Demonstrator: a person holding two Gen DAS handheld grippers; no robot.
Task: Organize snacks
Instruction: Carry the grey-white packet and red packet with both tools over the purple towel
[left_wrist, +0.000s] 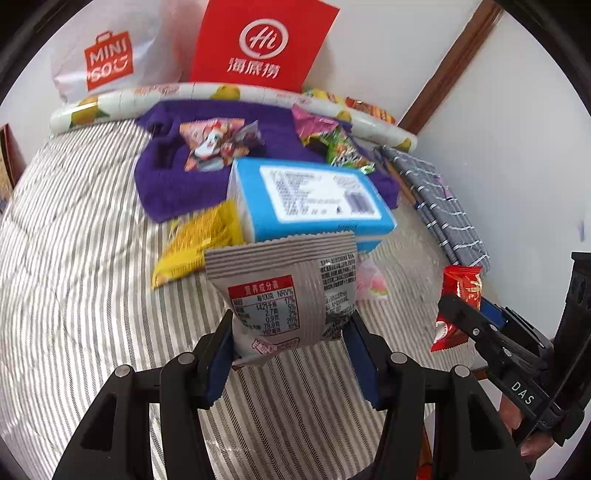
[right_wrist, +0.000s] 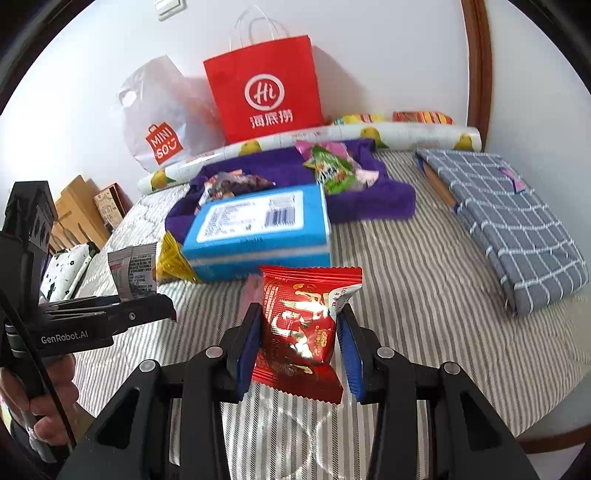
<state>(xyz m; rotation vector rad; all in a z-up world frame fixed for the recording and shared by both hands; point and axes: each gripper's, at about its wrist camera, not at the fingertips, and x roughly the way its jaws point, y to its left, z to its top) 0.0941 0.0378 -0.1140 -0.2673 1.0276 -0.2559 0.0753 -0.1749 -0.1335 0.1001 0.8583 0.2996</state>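
— Left gripper?

— Low centre of the left wrist view, clamped on a grey snack packet. Blue pads pressed against both lower sides of the packet, which stands upright with its nutrition table facing the camera. Held above the striped bedcover, not touching it.

— And the right gripper?

— Lower middle of the right wrist view, closed on a red snack packet. Foil pinched between the two pads, crimped top edge upward, likewise held off the bed. Also seen at the right edge of the left view, with the same red packet in its jaws.

— Rest of the snacks?

— Just behind the grey packet, a blue box lying flat, white label up. Left of it, a yellow packet partly tucked under the box. Past the box, toward the upper middle, a purple cloth tray with two piles: colourful sachets in its left part, green and pink sachets in its right part. A pale pink wrapper on the bedcover just right of the grey packet.

— Along the wall?

— At the top of the frame, a red paper bag and a white plastic bag to its left. In front of both, a roll printed with yellow fruit. At the right of the right wrist view, a folded grey checked cloth, well apart from the box.
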